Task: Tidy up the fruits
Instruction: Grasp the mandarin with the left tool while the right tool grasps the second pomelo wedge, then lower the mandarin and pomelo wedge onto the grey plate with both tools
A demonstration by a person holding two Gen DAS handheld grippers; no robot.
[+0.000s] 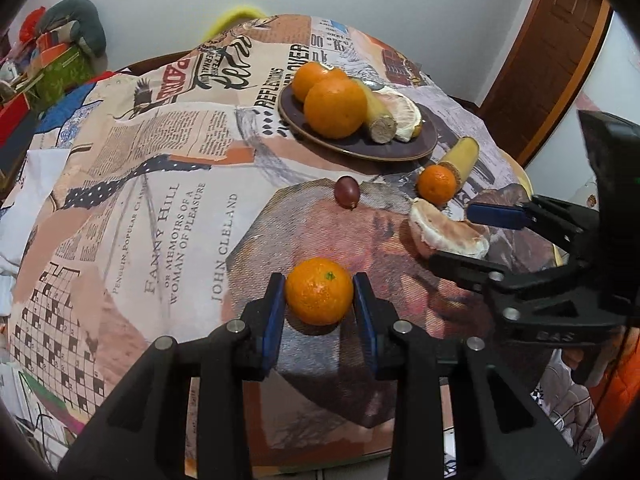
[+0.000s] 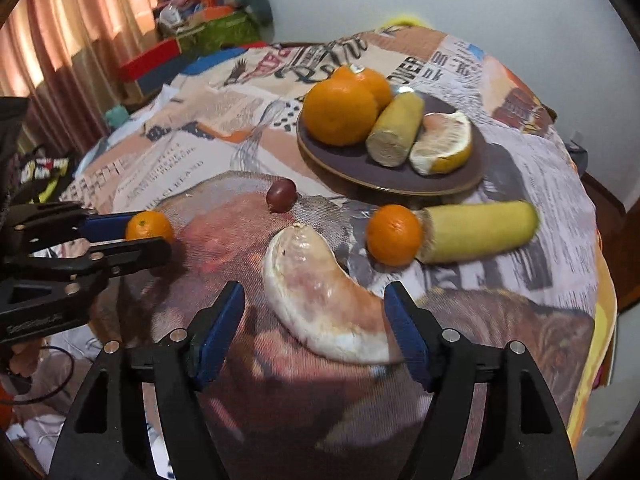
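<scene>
Left wrist view: left gripper (image 1: 319, 294) clamps a small mandarin (image 1: 319, 290); right gripper (image 2: 316, 322) spread wide around a pomelo segment (image 2: 320, 300)

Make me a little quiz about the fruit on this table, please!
1. True or false: the left gripper has its pads on both sides of a small orange.
2. How many pieces of fruit lie on the dark plate?
A) two B) four C) six
3. Fill in: the right gripper is open around a peeled ____ segment.

Key
1. True. The blue pads sit against the orange on both sides.
2. B. Two big oranges, a cut banana piece and a pomelo wedge.
3. Pomelo. Beyond it on the cloth lie a grape, another small orange and a second banana piece.
</scene>
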